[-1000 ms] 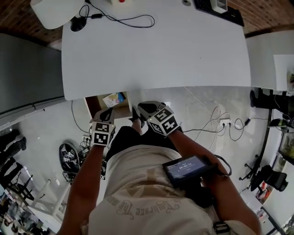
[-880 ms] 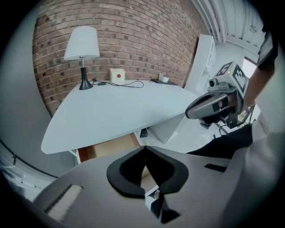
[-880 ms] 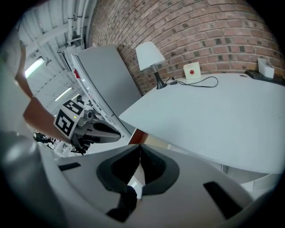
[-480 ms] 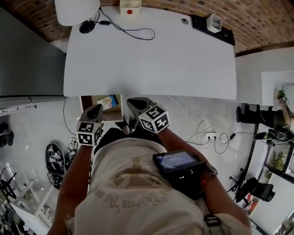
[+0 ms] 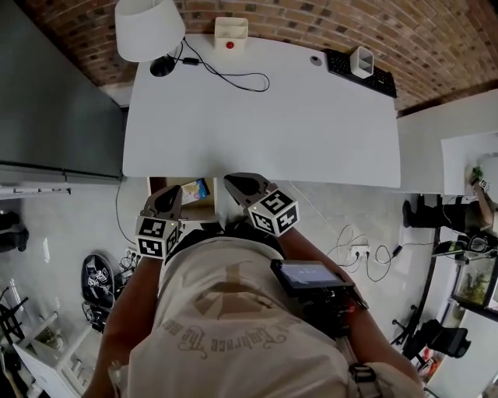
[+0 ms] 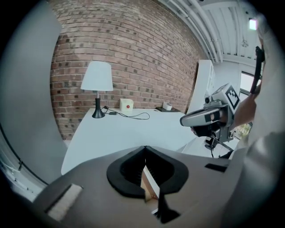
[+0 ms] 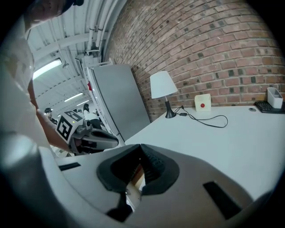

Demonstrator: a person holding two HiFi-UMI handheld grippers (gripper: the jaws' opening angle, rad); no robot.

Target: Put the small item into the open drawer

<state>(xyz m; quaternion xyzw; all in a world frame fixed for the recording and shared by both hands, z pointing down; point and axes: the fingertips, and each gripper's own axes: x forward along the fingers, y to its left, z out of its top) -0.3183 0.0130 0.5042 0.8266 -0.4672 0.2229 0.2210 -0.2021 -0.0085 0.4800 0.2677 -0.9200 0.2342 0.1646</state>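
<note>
Nearest the head camera: the person's light shirt (image 5: 233,326), with a dark device (image 5: 307,276) at the waist, its screen lit.

Both arms reach forward from the body. Left gripper (image 6: 144,148): jaws closed, pads meeting at the tips, nothing caught between them. Only a sliver of brown shows through the slot behind the tips. Its marker cube (image 5: 158,237) sits close to the shirt.

Right gripper (image 7: 140,146): jaws likewise drawn together at the tips and empty. Its cube (image 5: 274,211) lies a little farther out than the left one. The two grippers are side by side but apart, and each appears in the other's view. Both are held just short of the worktop's near edge.

Just beyond the left gripper, an open wooden drawer (image 5: 204,205) sticks out from under the worktop. The small item (image 5: 194,189), a blue and yellow pack, lies inside it toward the back, partly under the worktop edge. Neither gripper touches it.

White worktop (image 5: 264,116), mostly bare across the middle. A black cable (image 5: 233,75) loops over its far part.

Far edge, left to right:
- a lamp (image 5: 150,27) with a white shade
- a white box (image 5: 231,33) with a red button
- a black keyboard (image 5: 377,78) with a small white container (image 5: 362,61) on it

Brick wall (image 5: 311,19) behind. Grey cabinet (image 5: 54,93) to the left, and pale floor (image 5: 70,225) below it.
</note>
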